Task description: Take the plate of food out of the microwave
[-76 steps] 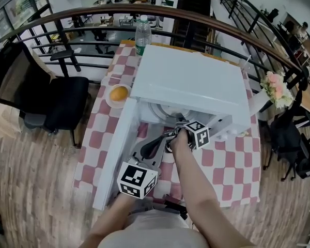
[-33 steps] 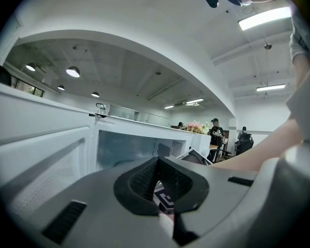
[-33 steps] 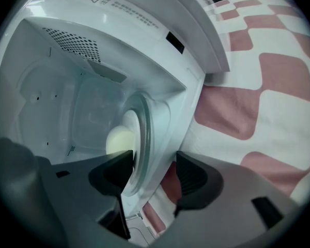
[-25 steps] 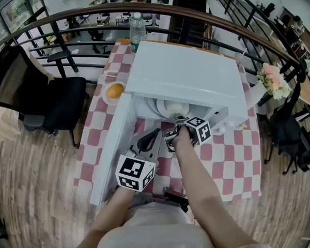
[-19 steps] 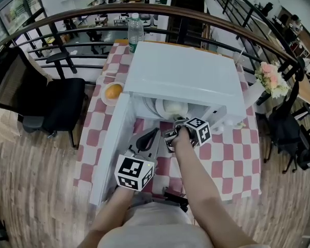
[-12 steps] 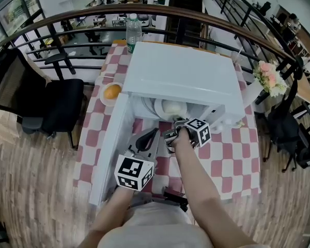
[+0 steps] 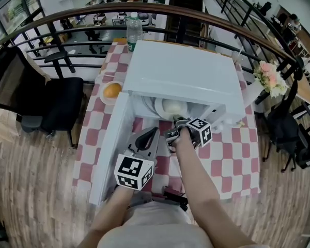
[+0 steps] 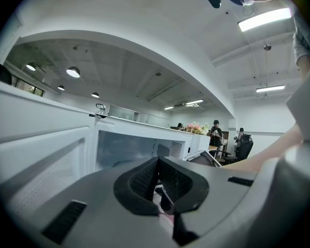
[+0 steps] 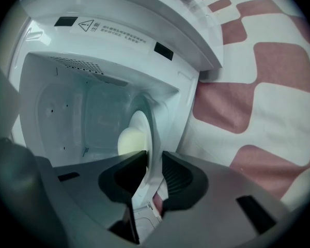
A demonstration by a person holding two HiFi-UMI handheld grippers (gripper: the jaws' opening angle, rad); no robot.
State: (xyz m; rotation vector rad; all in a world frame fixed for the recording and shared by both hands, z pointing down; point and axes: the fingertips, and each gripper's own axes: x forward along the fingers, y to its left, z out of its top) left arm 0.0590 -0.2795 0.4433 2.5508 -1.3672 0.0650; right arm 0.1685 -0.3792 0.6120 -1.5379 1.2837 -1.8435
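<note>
Our right hand-held gripper [image 7: 175,124] [image 9: 152,161] reaches into the mouth of the microwave [image 7: 183,76] [image 9: 119,30]. Its jaws have just been closing, and in the right gripper view the near rim of the plate [image 7: 157,106] [image 9: 143,130] stands between the two dark pads, which sit tight against it on either side. We read that as a grip on the plate's edge.

The plate is inside the microwave's cavity, on its floor and towards the front. On it lies the food [image 7: 173,106] [image 9: 128,141], a pale rounded lump. The microwave's door [image 7: 111,149] [image 8: 36,159] is swung wide open to the left in the head view.

Our left hand-held gripper [image 7: 151,134] [image 8: 157,177] hangs in front of the open microwave, between the door and our right arm. In the left gripper view its pads meet with nothing between them, and it touches neither the plate nor the door.

The microwave stands on a bench [image 7: 232,164] [image 9: 258,87] covered with a red-and-white checked cloth. To the left of the microwave we see an orange [image 7: 112,91] on a saucer, and behind the microwave's far left corner a clear bottle [image 7: 133,32] stands upright. A bunch of pink flowers [image 7: 271,76] shows off to the right, and a black chair [image 7: 51,102] stands on the wooden floor to the left of the bench.
</note>
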